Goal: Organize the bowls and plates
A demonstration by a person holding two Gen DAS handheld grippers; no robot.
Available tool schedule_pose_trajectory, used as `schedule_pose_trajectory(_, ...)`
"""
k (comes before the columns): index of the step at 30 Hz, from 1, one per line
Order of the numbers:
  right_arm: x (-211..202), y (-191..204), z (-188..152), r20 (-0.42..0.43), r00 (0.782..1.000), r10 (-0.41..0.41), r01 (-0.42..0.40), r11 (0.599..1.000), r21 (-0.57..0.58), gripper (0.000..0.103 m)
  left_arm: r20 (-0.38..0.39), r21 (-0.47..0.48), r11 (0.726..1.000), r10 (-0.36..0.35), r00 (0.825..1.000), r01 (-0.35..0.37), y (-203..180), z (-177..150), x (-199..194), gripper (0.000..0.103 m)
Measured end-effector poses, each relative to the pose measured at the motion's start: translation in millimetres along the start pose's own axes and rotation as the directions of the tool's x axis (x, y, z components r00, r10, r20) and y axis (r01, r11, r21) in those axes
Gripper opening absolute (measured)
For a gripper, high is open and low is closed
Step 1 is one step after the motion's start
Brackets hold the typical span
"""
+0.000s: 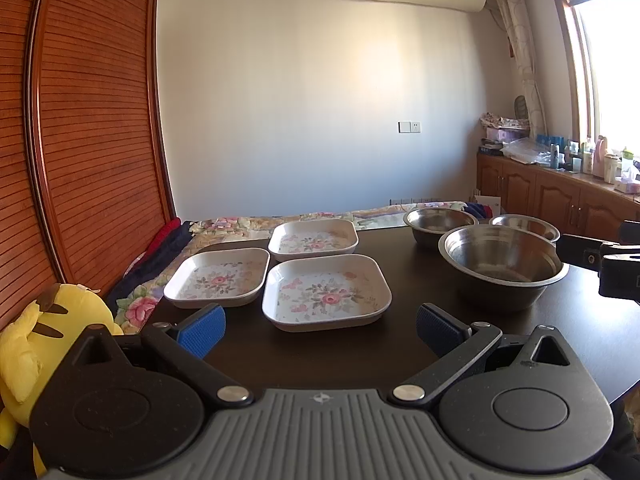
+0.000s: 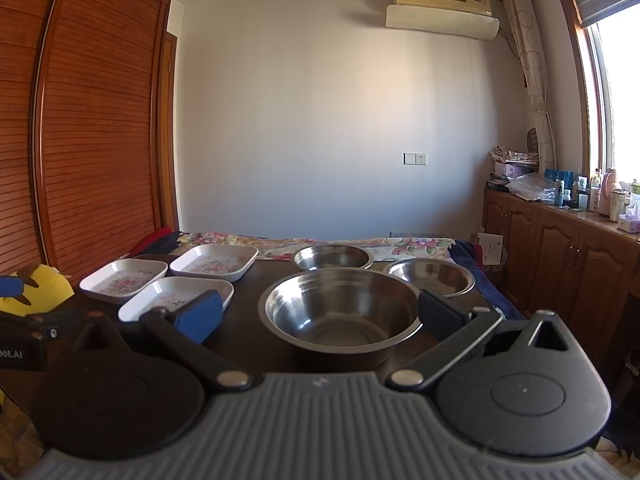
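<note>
Three square white plates with pink flower prints lie on the dark table: a near one [image 1: 326, 292], one to its left [image 1: 218, 277], one behind [image 1: 313, 239]. Three steel bowls stand to the right: a large near bowl [image 1: 502, 264], a far bowl [image 1: 440, 222] and a small one [image 1: 524, 227]. My left gripper [image 1: 320, 330] is open, just short of the near plate, nothing between its blue pads. My right gripper [image 2: 320, 314] is open in front of the large bowl [image 2: 340, 308]; the bowl's near side lies between the fingers. The plates [image 2: 176, 294] sit to its left.
A dark round table [image 1: 400, 344] carries everything. A yellow plush toy [image 1: 44, 340] sits at its left beside a slatted wooden wardrobe [image 1: 88, 140]. A floral bedspread [image 1: 248, 224] lies behind. Wooden cabinets with bottles [image 2: 580, 240] line the right wall under a window.
</note>
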State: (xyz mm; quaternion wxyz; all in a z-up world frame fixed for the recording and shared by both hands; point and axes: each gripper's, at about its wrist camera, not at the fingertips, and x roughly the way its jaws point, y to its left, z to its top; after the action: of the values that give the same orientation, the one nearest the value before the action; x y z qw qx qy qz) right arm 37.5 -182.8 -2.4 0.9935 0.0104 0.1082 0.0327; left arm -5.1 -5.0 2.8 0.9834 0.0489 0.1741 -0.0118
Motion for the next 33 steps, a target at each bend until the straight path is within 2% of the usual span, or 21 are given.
schedule_pose_trajectory(14, 15.8, 11.2, -7.1, -0.033, 0.999, 0.04, -0.04, 0.999, -0.019, 0.103, -0.068, -0.002, 1.0, 0.002, 0.998, -0.003, 9.0, -9.6, 19.3, 0.103)
schedule_pose_trajectory(21, 38.0, 28.3, -6.4, -0.069, 0.99, 0.121, -0.125, 0.991, -0.048, 0.103, -0.106, -0.018, 1.0, 0.004, 0.994, -0.006, 22.6, -11.0, 35.0, 0.103)
schedule_pose_trajectory(33, 75.1, 59.3, 7.0, -0.125, 0.967, 0.224, -0.238, 0.965, -0.113, 0.103, -0.117, 0.05, 0.998, 0.033, 0.993, -0.027, 40.7, 2.8, 53.7, 0.103)
